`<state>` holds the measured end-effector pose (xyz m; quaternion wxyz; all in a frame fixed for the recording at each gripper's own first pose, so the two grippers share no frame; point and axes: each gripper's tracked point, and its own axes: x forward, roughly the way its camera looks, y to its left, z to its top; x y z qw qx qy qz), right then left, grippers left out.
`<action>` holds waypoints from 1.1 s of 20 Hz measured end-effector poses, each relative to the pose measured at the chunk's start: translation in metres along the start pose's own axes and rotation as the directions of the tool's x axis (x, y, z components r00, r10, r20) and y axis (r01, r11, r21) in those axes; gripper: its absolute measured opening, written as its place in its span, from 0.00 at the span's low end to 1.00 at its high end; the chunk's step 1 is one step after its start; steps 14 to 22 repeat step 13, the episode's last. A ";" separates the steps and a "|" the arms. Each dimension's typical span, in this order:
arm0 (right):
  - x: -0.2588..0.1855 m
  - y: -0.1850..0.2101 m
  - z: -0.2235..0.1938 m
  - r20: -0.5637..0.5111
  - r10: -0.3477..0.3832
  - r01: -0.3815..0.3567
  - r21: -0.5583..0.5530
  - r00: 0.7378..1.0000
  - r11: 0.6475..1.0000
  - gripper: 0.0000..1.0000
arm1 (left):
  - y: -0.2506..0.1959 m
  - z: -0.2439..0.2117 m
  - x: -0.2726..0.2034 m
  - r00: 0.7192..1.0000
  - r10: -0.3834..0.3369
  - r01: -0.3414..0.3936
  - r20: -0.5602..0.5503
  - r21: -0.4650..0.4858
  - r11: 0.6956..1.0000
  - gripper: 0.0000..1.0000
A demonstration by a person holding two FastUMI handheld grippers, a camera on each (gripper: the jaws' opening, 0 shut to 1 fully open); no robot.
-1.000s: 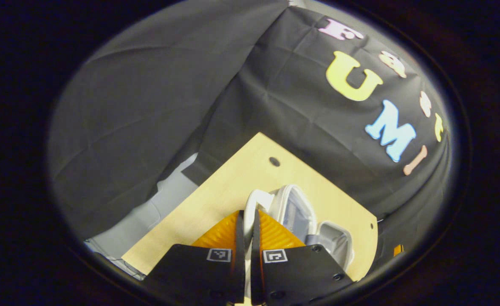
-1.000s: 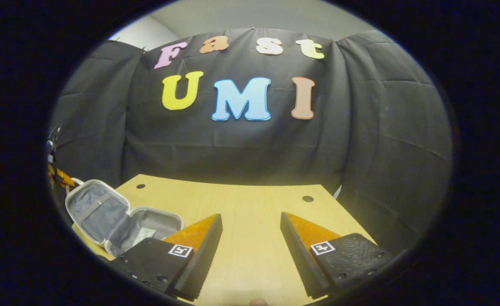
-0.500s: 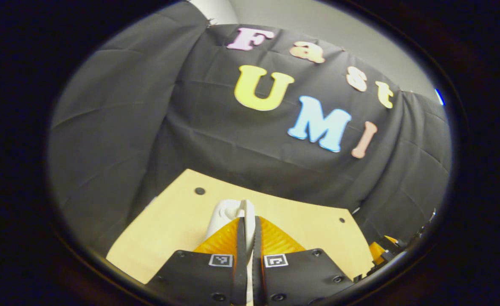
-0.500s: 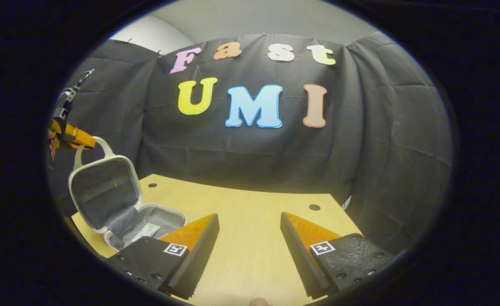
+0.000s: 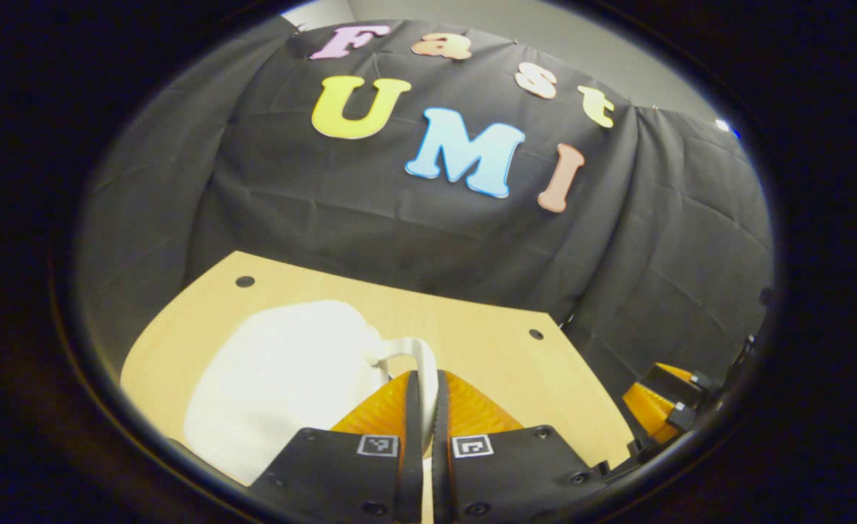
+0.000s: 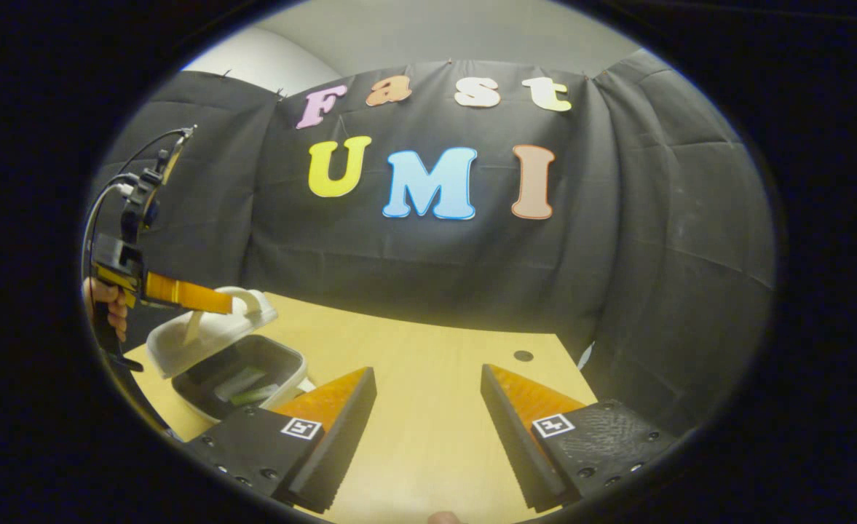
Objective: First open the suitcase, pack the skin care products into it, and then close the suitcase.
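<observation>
At six o'clock the right gripper (image 6: 428, 407) is held over the wooden table (image 6: 435, 437) — fingers spread wide. At nine o'clock the suitcase (image 6: 239, 364) is seen half shut, its handle (image 6: 250, 298) pinched by the left gripper (image 6: 217, 300) — skin care products (image 6: 242, 382) inside.

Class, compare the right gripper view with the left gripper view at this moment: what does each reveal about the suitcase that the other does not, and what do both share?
Right gripper view alone: the suitcase's dark inside with the skin care products under the half-lowered lid, and the left gripper seen from the side.

Left gripper view alone: the lid's white outer shell from above, and its handle pinched between closed fingers.

Both: the wooden table, the suitcase, and each other's gripper.
</observation>
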<state>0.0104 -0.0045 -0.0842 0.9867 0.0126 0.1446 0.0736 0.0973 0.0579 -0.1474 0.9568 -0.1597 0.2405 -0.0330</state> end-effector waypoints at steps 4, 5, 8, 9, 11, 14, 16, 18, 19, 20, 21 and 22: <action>-0.006 -0.012 -0.010 -0.024 0.019 -0.019 0.028 1.000 0.999 0.89 | -0.019 -0.057 0.034 0.996 0.040 -0.037 -0.082 0.040 0.999 0.13; -0.008 -0.014 -0.008 -0.017 0.013 -0.012 0.040 1.000 0.999 0.89 | -0.023 -0.072 0.040 0.992 0.053 -0.047 -0.117 0.054 0.997 0.13; -0.012 -0.022 -0.005 -0.001 -0.030 0.030 0.069 1.000 0.997 0.89 | -0.031 -0.093 0.047 0.987 0.076 -0.059 -0.142 0.124 0.991 0.13; -0.014 -0.024 -0.006 -0.011 -0.044 0.045 0.071 0.999 0.996 0.89 | -0.031 -0.098 0.049 0.986 0.080 -0.059 -0.145 0.143 0.988 0.13; -0.020 -0.025 -0.008 -0.020 -0.062 0.064 0.071 0.998 0.995 0.89 | -0.034 -0.110 0.051 0.987 0.053 -0.031 -0.154 0.143 0.989 0.14; -0.022 -0.029 -0.009 -0.026 -0.096 0.098 0.068 0.995 0.993 0.89 | -0.039 -0.114 0.047 0.990 0.018 0.002 -0.141 0.140 0.990 0.19; -0.022 -0.029 -0.009 -0.026 -0.096 0.098 0.068 0.995 0.993 0.89 | -0.039 -0.114 0.047 0.990 0.018 0.002 -0.141 0.140 0.990 0.19; -0.022 -0.029 -0.009 -0.026 -0.096 0.098 0.068 0.995 0.993 0.89 | -0.039 -0.114 0.047 0.990 0.018 0.002 -0.141 0.140 0.990 0.19; -0.022 -0.029 -0.009 -0.026 -0.096 0.098 0.068 0.995 0.993 0.89 | -0.039 -0.114 0.047 0.990 0.018 0.002 -0.141 0.140 0.990 0.19; -0.022 -0.029 -0.009 -0.026 -0.096 0.098 0.068 0.995 0.993 0.89 | -0.039 -0.114 0.047 0.990 0.018 0.002 -0.141 0.140 0.990 0.19; -0.022 -0.029 -0.009 -0.026 -0.096 0.098 0.068 0.995 0.993 0.89 | -0.039 -0.114 0.047 0.990 0.018 0.002 -0.141 0.140 0.990 0.19; -0.022 -0.029 -0.009 -0.026 -0.096 0.098 0.068 0.995 0.993 0.89 | -0.039 -0.114 0.047 0.990 0.018 0.002 -0.141 0.140 0.990 0.19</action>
